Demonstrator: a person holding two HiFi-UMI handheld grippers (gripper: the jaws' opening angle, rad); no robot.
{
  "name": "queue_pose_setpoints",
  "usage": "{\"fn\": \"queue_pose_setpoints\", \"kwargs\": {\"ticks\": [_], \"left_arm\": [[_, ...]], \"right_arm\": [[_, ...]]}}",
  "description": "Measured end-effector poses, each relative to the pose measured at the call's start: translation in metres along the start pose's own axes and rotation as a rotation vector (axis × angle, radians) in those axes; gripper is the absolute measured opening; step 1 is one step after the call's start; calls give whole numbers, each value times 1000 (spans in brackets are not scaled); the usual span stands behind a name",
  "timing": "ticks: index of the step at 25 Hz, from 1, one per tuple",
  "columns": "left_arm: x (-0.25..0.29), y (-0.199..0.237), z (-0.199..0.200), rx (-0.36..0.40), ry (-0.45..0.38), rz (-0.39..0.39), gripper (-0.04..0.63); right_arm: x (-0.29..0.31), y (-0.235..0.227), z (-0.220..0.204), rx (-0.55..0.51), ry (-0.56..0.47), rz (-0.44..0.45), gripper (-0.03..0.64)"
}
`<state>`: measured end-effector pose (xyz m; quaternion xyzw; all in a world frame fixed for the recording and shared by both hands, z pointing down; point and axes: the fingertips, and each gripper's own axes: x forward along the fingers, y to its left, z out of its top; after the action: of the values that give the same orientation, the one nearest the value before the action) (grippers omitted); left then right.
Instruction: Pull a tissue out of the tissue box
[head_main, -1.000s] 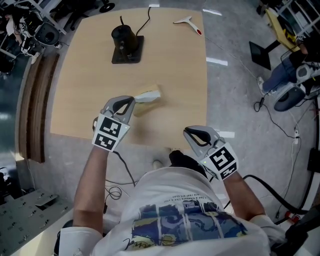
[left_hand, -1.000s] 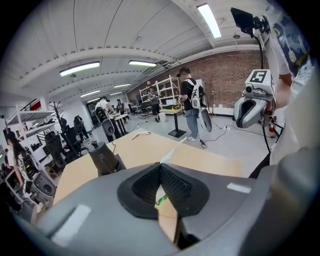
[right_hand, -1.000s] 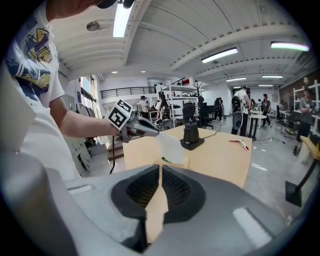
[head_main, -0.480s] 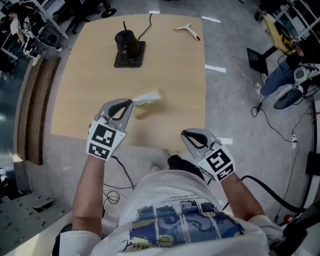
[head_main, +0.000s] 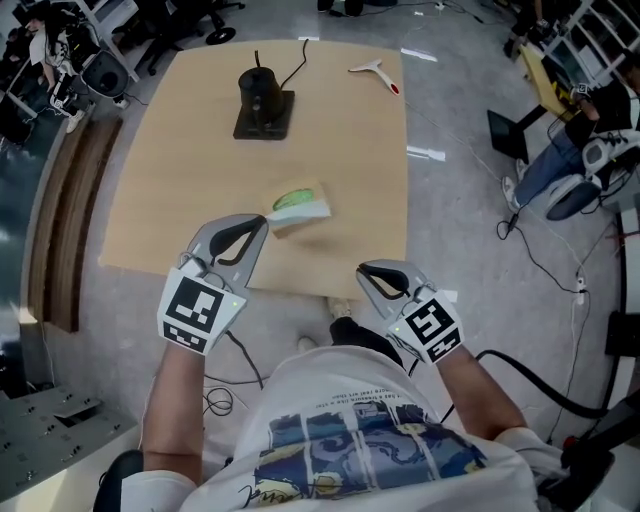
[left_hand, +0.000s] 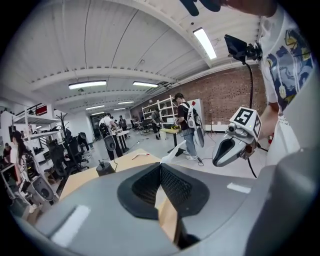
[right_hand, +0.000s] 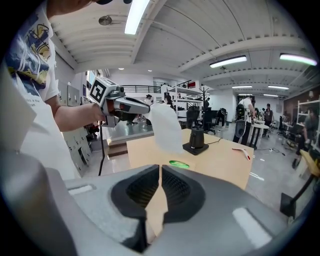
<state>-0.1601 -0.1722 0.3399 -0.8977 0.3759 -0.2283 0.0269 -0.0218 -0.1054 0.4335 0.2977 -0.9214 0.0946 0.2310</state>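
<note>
Over table's (head_main: 180, 150) front edge, your left gripper (head_main: 262, 222) pinches tissue (right_hand: 165, 127); pull straight up off tissue box (head_main: 302, 206); right gripper (head_main: 365, 270) closed, empty.

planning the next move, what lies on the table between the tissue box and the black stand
Nothing: the head view shows only bare tabletop between the tissue box and the black stand.

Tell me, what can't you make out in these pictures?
- Tissue box: largely behind the left gripper's own jaws in the left gripper view. Only its green top clears the right gripper's jaws in that gripper's view.
- White tool: too small in the head view to identify.
</note>
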Motion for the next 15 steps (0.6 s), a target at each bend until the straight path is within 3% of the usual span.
{"fn": "queue_pose_setpoints", "kwargs": {"ticks": [11,15], "left_arm": [[-68,-43,17,-2,-47,-34,6],[-88,-63,20,-41,-54,-57,6]], "right_arm": [[-8,42,3,-20,-11,-6,17],[-12,60,0,-22,-12,-10,17]]}}
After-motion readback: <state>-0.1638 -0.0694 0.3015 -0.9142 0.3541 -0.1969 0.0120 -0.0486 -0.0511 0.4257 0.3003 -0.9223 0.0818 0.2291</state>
